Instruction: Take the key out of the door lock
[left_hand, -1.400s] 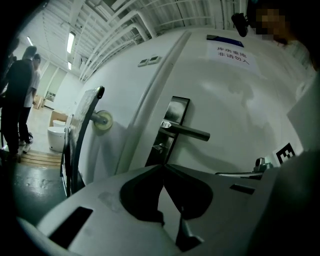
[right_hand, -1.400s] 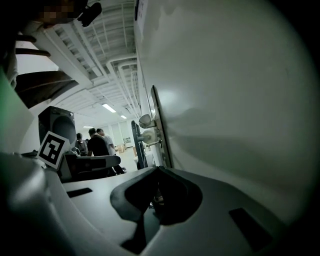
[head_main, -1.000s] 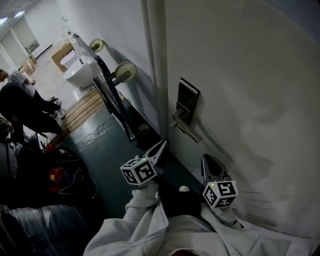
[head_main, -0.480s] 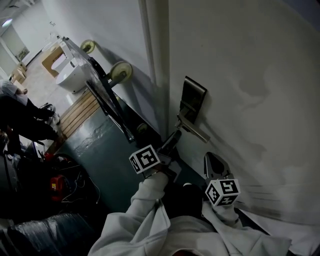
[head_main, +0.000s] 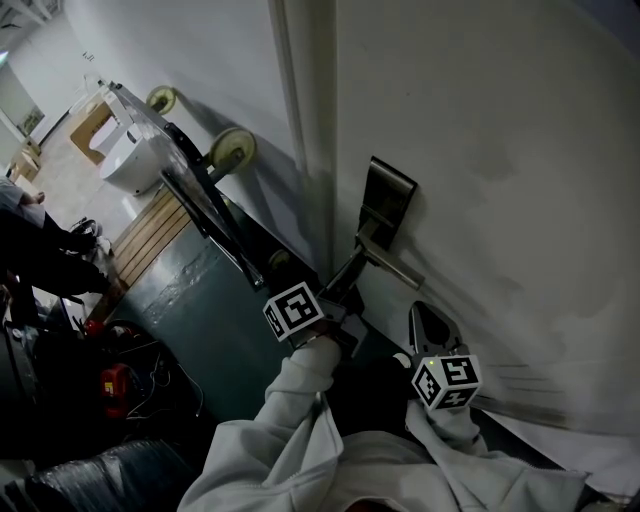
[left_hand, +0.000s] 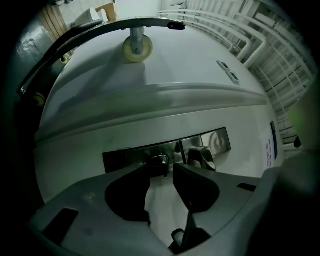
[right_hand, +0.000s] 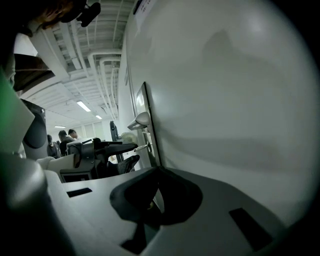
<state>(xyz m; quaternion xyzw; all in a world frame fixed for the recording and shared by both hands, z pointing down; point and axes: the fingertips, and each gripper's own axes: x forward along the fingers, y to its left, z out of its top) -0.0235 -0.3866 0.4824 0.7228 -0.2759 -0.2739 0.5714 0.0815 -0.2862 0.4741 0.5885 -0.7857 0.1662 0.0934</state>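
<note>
A dark metal lock plate (head_main: 388, 205) with a lever handle (head_main: 392, 266) sits on the pale door (head_main: 500, 150). In the left gripper view a small silver key (left_hand: 160, 161) sticks out of the lock plate (left_hand: 125, 156), left of the lever handle (left_hand: 202, 155). My left gripper (left_hand: 162, 170) points straight at the key. Its jaws are opening, and the key stands just ahead of the gap with no pad pressing on it. In the head view the left gripper (head_main: 352, 268) reaches up under the lever. My right gripper (head_main: 432, 322) hangs lower by the door, shut and empty; its view shows the key (right_hand: 141, 147) side-on.
A wheeled cart frame (head_main: 205, 195) leans along the wall left of the door frame (head_main: 300, 150), with a pale wheel (head_main: 232, 148) close to it. A wooden pallet (head_main: 150, 225) and a red object (head_main: 115, 382) lie on the dark floor. A person (head_main: 35, 240) stands at far left.
My left gripper has risen from beside the right gripper up to the lock plate under the lever. The right gripper has stayed low by the door.
</note>
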